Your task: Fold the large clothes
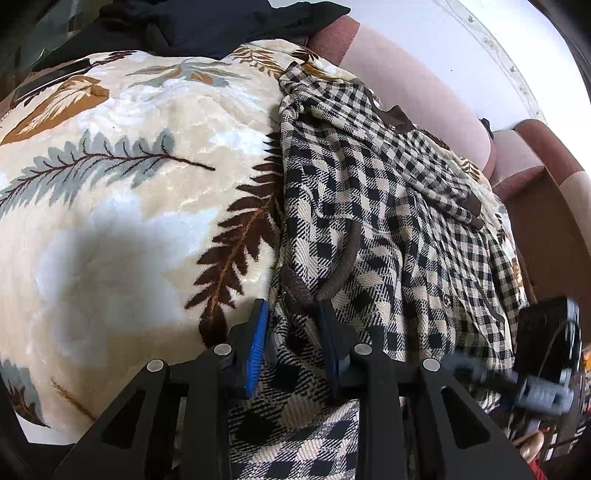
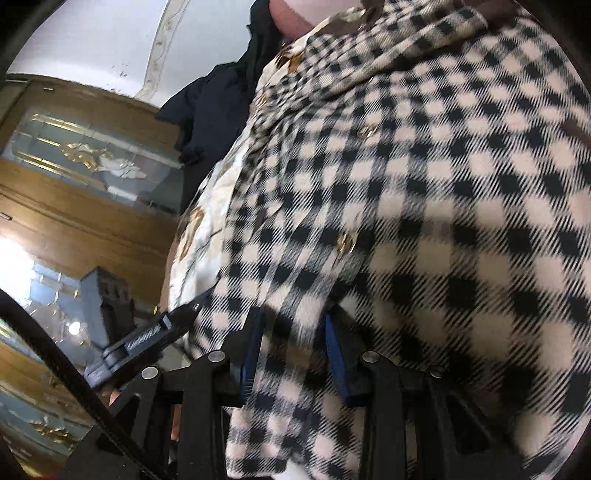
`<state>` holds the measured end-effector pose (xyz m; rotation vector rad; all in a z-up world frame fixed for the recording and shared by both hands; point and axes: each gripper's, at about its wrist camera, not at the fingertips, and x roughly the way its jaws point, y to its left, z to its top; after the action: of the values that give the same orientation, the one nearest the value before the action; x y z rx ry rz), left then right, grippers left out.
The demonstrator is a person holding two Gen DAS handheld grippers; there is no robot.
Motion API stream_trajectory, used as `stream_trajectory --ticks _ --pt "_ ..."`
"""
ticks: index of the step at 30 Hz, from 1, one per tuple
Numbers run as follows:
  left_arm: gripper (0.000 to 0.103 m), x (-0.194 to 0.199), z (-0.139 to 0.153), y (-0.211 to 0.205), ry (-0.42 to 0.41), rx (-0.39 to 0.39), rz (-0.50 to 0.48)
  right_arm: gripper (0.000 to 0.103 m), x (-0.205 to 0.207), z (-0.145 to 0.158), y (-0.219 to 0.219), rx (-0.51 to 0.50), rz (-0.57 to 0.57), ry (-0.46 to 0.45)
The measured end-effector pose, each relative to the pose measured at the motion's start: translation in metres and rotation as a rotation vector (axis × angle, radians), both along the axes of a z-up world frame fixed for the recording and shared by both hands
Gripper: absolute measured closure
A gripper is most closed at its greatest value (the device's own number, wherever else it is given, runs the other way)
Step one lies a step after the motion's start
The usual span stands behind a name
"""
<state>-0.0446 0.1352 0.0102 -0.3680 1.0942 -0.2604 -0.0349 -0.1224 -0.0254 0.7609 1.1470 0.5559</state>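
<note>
The cream-and-black checked woven jacket with brown trim (image 1: 373, 206) is lying crumpled along one side of a plush cream blanket printed with brown and grey fern leaves (image 1: 122, 192), its brown cuff and cord bunched just ahead of my left gripper (image 1: 293, 325). I am holding a fold of the jacket's hem between the blue-padded fingers (image 1: 258, 347) of that gripper, which are pinching the cloth between them. My right gripper (image 2: 291, 339) is also gripping the checked jacket (image 2: 424, 184): a fold of the fabric is draping down between its two blue pads and they are clamping it, though the view is blurred. Small gold buttons (image 2: 365, 131) are showing on the jacket front. Beyond the jacket, a pink and maroon sofa back (image 1: 417, 85) is running along the blanket, and a dark navy garment (image 1: 221, 26) is lying at the blanket's far end.
</note>
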Motion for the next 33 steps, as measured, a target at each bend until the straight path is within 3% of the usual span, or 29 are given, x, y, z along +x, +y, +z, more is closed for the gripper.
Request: stream_trajectory --ticks 1,2,3,9,18,23,25,27,28,29,33 --pt "0.076 0.000 0.000 0.000 0.001 0.001 0.001 0.067 -0.007 0.000 0.007 -0.006 0.031 -0.005" --pt "0.076 0.000 0.000 0.000 0.000 0.002 0.002 0.077 -0.011 0.001 0.011 -0.020 0.052 -0.009" --pt "0.076 0.000 0.001 0.001 0.000 0.003 0.003 0.098 -0.018 0.002 0.016 -0.045 0.077 -0.010" --pt "0.076 0.000 0.002 -0.003 -0.010 0.031 0.004 0.100 -0.053 0.025 -0.009 -0.221 -0.014 -0.063" --pt "0.076 -0.007 0.012 -0.011 -0.019 0.081 0.014 0.100 -0.087 0.019 -0.069 -0.320 -0.147 -0.017" --pt "0.064 -0.032 0.033 -0.029 -0.087 0.136 -0.035 0.099 -0.115 0.060 -0.128 -0.434 -0.298 -0.112" --pt "0.058 -0.037 0.039 -0.038 -0.102 0.142 -0.053 0.091 -0.129 0.078 -0.162 -0.491 -0.408 -0.132" --pt "0.057 -0.040 0.042 -0.046 -0.106 0.129 -0.064 0.054 -0.145 0.091 -0.198 -0.545 -0.541 -0.144" --pt "0.057 -0.040 0.044 -0.051 -0.108 0.119 -0.073 0.046 -0.151 0.094 -0.215 -0.572 -0.613 -0.142" --pt "0.057 -0.041 0.046 -0.056 -0.111 0.107 -0.085 0.040 -0.154 0.095 -0.229 -0.591 -0.671 -0.130" --pt "0.056 -0.044 0.056 -0.084 -0.124 0.055 -0.164 0.040 -0.152 0.087 -0.273 -0.624 -0.765 -0.082"
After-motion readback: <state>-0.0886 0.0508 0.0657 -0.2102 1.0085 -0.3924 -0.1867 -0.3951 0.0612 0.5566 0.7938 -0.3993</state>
